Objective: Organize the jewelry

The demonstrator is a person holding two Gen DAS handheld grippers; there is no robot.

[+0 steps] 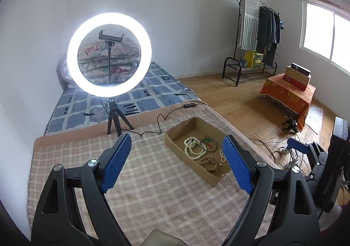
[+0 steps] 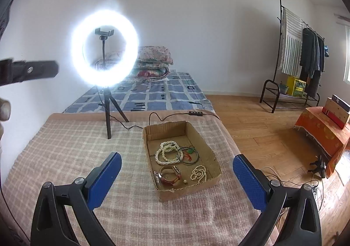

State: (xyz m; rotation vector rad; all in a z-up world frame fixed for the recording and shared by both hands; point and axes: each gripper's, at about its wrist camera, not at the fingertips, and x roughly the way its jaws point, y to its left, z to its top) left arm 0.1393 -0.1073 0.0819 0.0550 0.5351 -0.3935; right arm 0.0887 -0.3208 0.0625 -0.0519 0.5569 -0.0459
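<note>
I hold the left gripper above the plaid cloth that covers the table, its blue jaws wide apart with nothing between them. My right gripper hangs over the same cloth, jaws likewise spread and empty.

The jewelry sits in a shallow cardboard box on the cloth, ahead of both grippers. Inside I see a heap of pearl-like bead strands toward the far end, dark thin bangles with a green and red piece just beside them, a brown-strapped watch at the near end, and a smaller bead strand next to the watch.

A lit ring light on a small tripod stands on the cloth beyond the box, its cable trailing behind the box's far wall.
</note>
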